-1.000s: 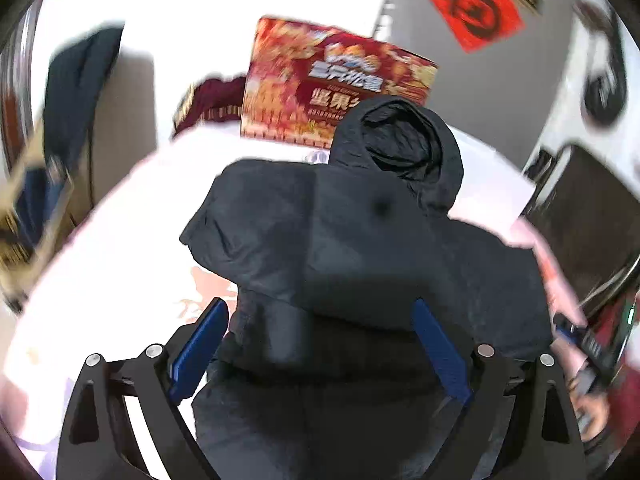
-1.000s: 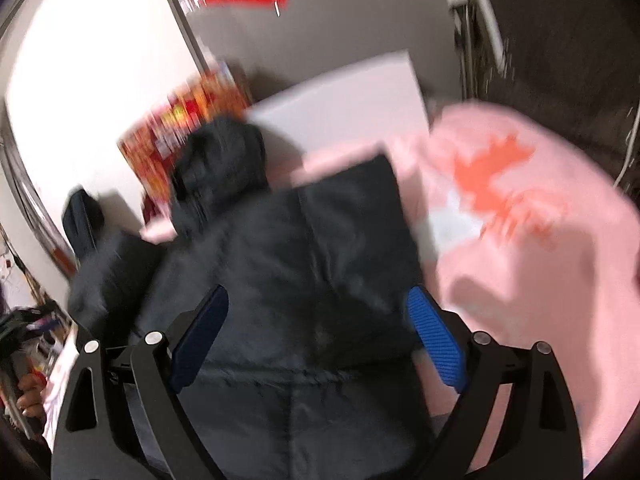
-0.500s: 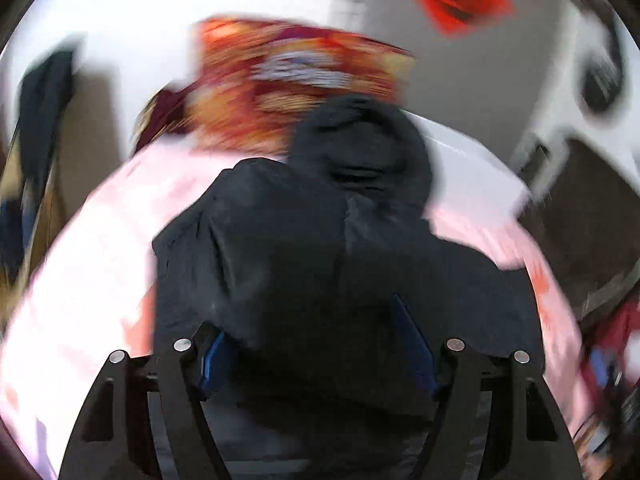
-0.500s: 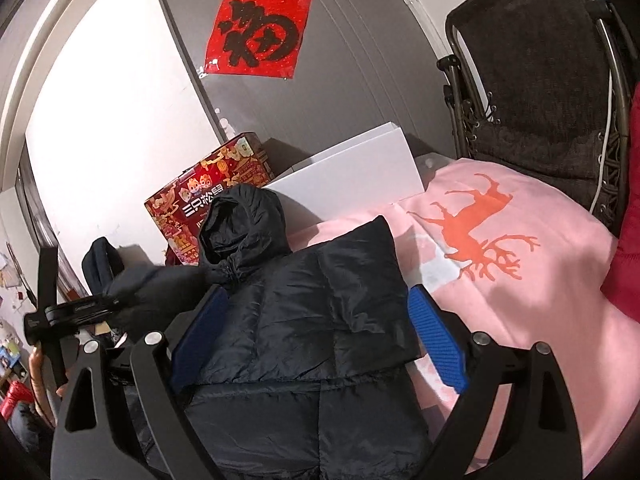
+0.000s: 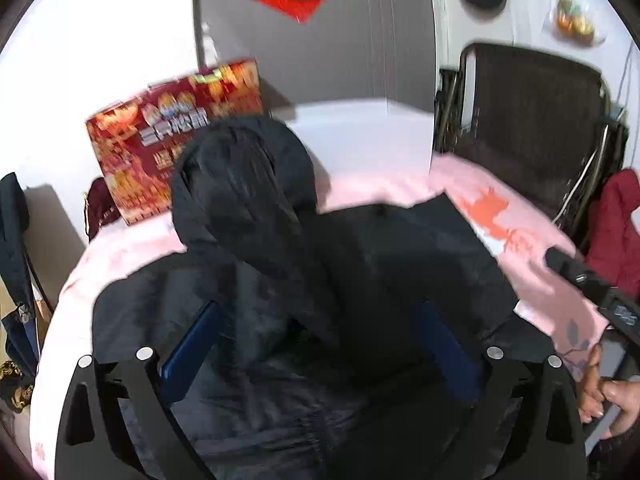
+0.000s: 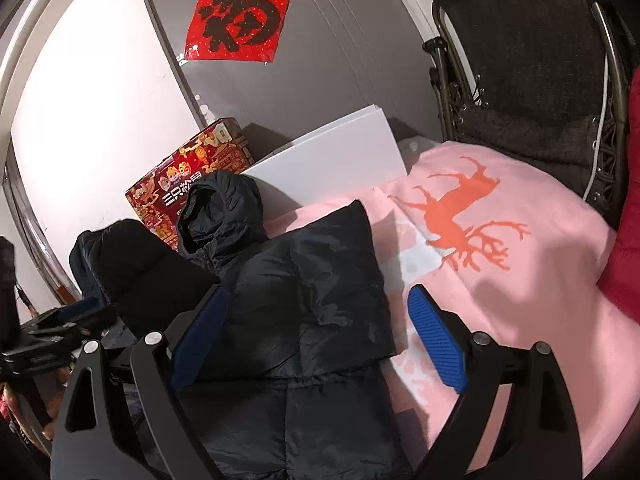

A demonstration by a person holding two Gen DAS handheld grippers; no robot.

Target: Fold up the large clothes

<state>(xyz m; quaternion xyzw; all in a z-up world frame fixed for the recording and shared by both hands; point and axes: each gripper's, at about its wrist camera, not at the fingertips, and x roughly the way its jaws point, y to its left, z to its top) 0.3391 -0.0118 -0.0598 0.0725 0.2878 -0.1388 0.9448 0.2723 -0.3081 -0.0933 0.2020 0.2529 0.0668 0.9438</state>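
Jacket: your black hooded puffer jacket point(image 6: 312, 280) lies on the pink blanket point(image 6: 520, 280), sleeves folded in, hood point(image 5: 244, 184) toward the red box point(image 5: 160, 128).
Left gripper: your left gripper point(image 5: 320, 344) hovers over the jacket's middle, jaws spread wide, gripping nothing.
Right gripper: your right gripper point(image 6: 320, 340) sits over the jacket's right edge, jaws wide apart too, empty.
Background: dark chair point(image 6: 532, 60) behind the blanket.

A black quilted hooded puffer jacket point(image 6: 312, 280) lies on a pale pink bedspread point(image 6: 532, 280) printed with an orange deer point(image 6: 464, 216). Behind the jacket's hood stands a red-and-gold printed cardboard box point(image 6: 180, 184); above it hangs a red paper square point(image 6: 240, 20) bearing a black character.
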